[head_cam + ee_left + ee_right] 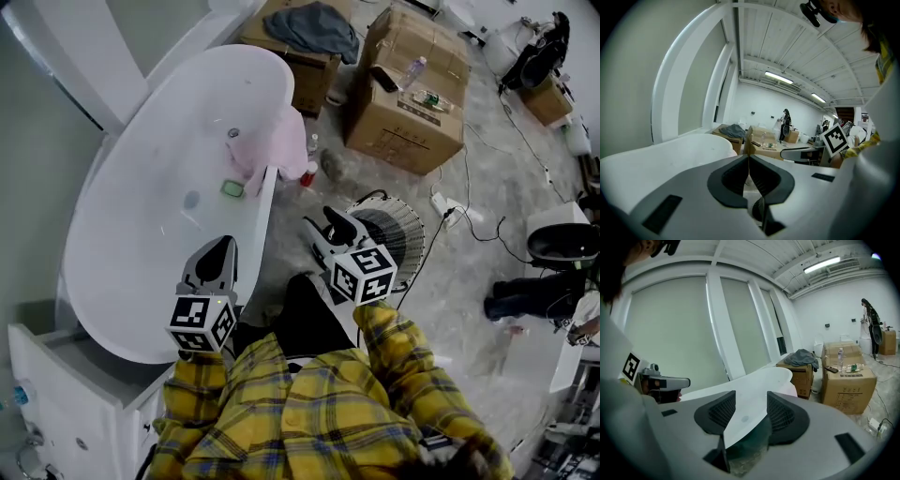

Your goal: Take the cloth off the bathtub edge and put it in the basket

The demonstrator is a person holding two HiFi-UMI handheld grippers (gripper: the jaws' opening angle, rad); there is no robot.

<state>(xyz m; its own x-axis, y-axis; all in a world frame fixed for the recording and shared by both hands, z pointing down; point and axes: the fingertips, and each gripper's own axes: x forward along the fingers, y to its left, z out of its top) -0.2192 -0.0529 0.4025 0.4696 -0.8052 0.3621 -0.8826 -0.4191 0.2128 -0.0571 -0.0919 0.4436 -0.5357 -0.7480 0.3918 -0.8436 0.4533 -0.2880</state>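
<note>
A pink cloth (274,142) hangs over the right-hand edge of the white bathtub (159,159), toward its far end. A round ribbed basket (396,236) stands on the floor to the right of the tub. My left gripper (223,247) is over the tub's near rim, well short of the cloth, shut with nothing in it; its pads meet in the left gripper view (748,157). My right gripper (324,221) hovers over the floor between tub and basket, open and empty (751,401). In the right gripper view the cloth (796,389) shows pale at the tub's end.
A green block (232,188) lies inside the tub near the cloth. A red-capped bottle (308,174) stands on the floor beside the tub. Cardboard boxes (409,94) sit beyond, one with a grey garment (311,26). Cables (469,220) trail past the basket. A white cabinet (66,394) is at lower left.
</note>
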